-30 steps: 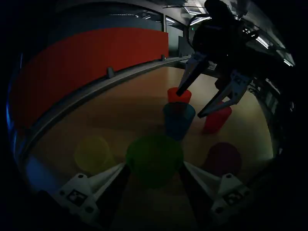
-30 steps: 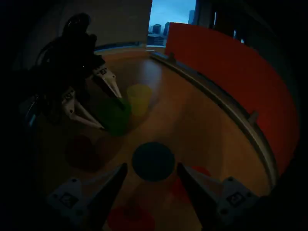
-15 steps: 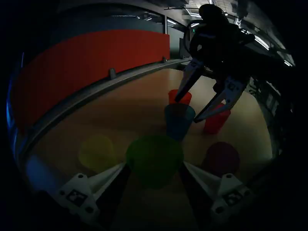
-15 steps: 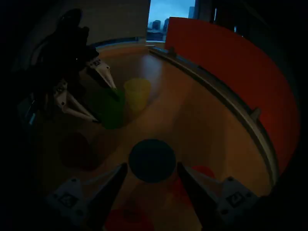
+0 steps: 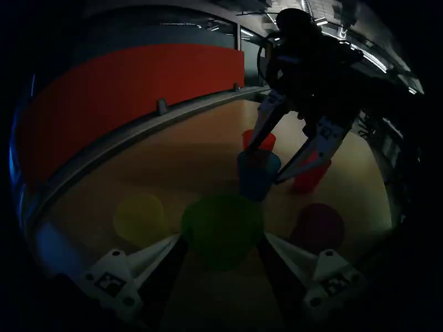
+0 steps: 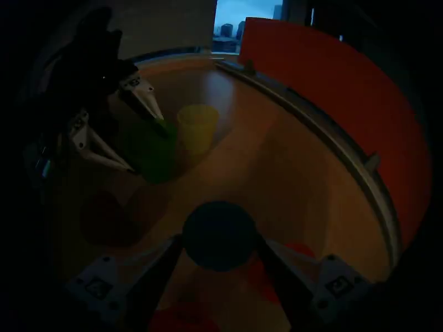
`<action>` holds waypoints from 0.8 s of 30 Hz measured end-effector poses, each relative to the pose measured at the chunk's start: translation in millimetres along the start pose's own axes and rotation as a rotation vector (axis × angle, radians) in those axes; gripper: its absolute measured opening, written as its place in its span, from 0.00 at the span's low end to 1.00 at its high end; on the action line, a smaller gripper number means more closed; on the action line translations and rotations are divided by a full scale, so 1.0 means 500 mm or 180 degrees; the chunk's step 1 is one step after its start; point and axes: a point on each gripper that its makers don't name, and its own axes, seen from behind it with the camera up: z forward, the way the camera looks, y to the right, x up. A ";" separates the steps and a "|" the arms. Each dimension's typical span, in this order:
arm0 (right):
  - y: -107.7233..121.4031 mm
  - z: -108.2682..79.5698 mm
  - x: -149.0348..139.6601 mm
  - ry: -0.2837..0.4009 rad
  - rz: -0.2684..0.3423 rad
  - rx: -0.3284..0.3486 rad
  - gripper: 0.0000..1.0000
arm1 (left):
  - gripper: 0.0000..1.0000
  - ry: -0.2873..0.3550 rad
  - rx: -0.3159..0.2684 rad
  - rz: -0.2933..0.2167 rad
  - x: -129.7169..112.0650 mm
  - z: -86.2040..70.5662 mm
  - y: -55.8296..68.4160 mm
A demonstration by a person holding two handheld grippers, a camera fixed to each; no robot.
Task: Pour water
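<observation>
Past the yellow cup [image 6: 197, 127] in right gripper view, a dusk window [image 6: 228, 25]

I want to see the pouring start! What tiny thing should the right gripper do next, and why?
Probably squeeze shut on the blue cup. The right gripper is open, with one finger on each side of that cup, so it looks lined up. It can't lift or tip the cup until it holds it.
</observation>
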 end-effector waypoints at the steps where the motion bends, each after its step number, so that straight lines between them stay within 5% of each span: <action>1: 0.000 0.002 -0.001 -0.0006 0.0003 0.0001 0.98 | 0.87 0.0002 0.0002 -0.0001 0.000 0.000 -0.001; 24: -0.004 0.024 -0.012 -0.0076 0.0141 0.0007 0.98 | 0.86 0.0004 0.0009 -0.0001 -0.006 -0.009 -0.005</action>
